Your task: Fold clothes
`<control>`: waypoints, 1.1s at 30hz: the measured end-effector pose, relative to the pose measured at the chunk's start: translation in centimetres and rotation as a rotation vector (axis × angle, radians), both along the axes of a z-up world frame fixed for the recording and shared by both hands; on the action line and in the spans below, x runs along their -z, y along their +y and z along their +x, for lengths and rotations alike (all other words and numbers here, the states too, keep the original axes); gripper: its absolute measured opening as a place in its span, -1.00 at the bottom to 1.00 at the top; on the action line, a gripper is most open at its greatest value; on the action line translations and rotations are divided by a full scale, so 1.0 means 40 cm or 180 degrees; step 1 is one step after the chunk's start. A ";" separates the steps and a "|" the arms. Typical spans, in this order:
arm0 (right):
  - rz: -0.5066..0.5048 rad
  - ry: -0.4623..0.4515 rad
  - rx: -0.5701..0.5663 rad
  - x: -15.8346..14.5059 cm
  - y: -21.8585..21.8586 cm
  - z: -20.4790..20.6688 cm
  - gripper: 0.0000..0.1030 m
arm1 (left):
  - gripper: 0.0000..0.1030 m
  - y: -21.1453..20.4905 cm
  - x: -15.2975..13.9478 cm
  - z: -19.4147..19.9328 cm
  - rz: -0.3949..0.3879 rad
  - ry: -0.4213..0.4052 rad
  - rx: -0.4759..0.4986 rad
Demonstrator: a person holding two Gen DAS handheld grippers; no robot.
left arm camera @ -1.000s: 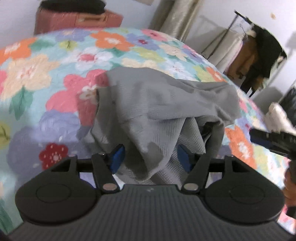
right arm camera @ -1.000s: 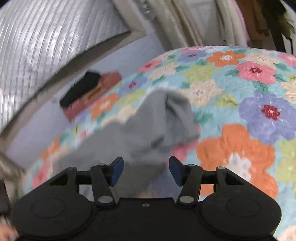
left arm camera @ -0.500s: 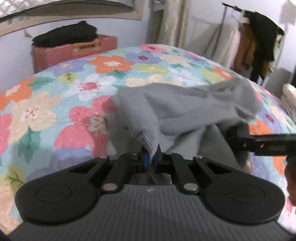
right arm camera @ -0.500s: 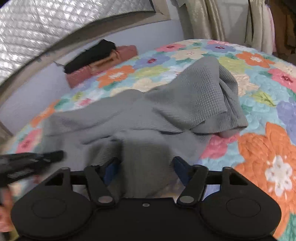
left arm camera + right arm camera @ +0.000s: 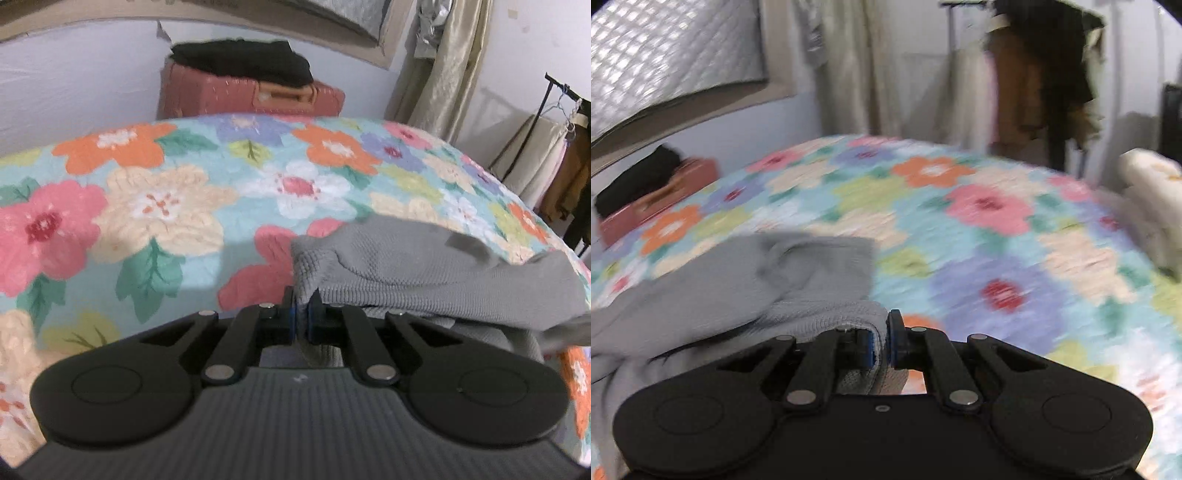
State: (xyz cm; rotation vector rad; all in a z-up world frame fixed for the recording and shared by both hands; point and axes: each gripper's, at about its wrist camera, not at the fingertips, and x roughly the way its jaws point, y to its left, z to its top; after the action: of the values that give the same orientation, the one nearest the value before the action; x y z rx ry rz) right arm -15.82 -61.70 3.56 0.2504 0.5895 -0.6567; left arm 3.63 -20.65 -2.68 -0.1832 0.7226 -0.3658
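Note:
A grey waffle-knit garment (image 5: 424, 273) hangs stretched above the flowered bedspread (image 5: 155, 206). In the left wrist view my left gripper (image 5: 302, 317) is shut on the garment's left edge, and the cloth runs off to the right from the blue pads. In the right wrist view my right gripper (image 5: 881, 343) is shut on the garment's (image 5: 746, 280) right edge, with the fabric trailing away to the left. That view is blurred by motion. Neither gripper shows in the other's view.
A pink suitcase (image 5: 258, 96) with black clothes (image 5: 240, 61) on top stands behind the bed by the wall. Curtains (image 5: 439, 62) and a clothes rack with hanging coats (image 5: 1038, 74) stand at the back right. A pale bundle (image 5: 1148, 206) lies at the bed's right edge.
Both grippers closed on the grey garment, the left first, then the right. They have pulled apart, so the garment is stretched between them and lifted off the heap.

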 end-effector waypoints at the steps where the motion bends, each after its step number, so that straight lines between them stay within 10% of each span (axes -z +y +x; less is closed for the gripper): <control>1: -0.0059 -0.0004 0.0075 -0.015 -0.017 -0.010 -0.86 | -0.90 0.012 -0.007 0.000 -0.0065 0.0010 -0.0040; 15: -0.0487 0.0098 0.1129 -0.099 -0.279 -0.148 -0.86 | -0.95 0.065 0.016 0.011 -0.0450 0.0501 -0.0069; 23: 0.0554 -0.0050 0.1238 -0.003 -0.289 -0.261 -0.45 | -0.88 -0.049 0.009 -0.100 -0.0326 0.0951 0.0814; 30: 0.0795 -0.0146 0.0358 0.061 -0.032 -0.338 -0.06 | -0.64 -0.167 0.053 -0.236 -0.0368 0.1283 0.1644; 33: 0.0936 -0.0062 -0.0209 0.105 0.086 -0.325 -0.02 | -0.17 -0.216 0.053 -0.282 -0.0356 0.1186 0.1945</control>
State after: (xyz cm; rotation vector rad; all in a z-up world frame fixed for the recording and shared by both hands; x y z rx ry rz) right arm -28.81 -58.27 -0.65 0.5094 0.6726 -0.5024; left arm -7.63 -29.30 -4.79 -0.1337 1.1254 -0.9732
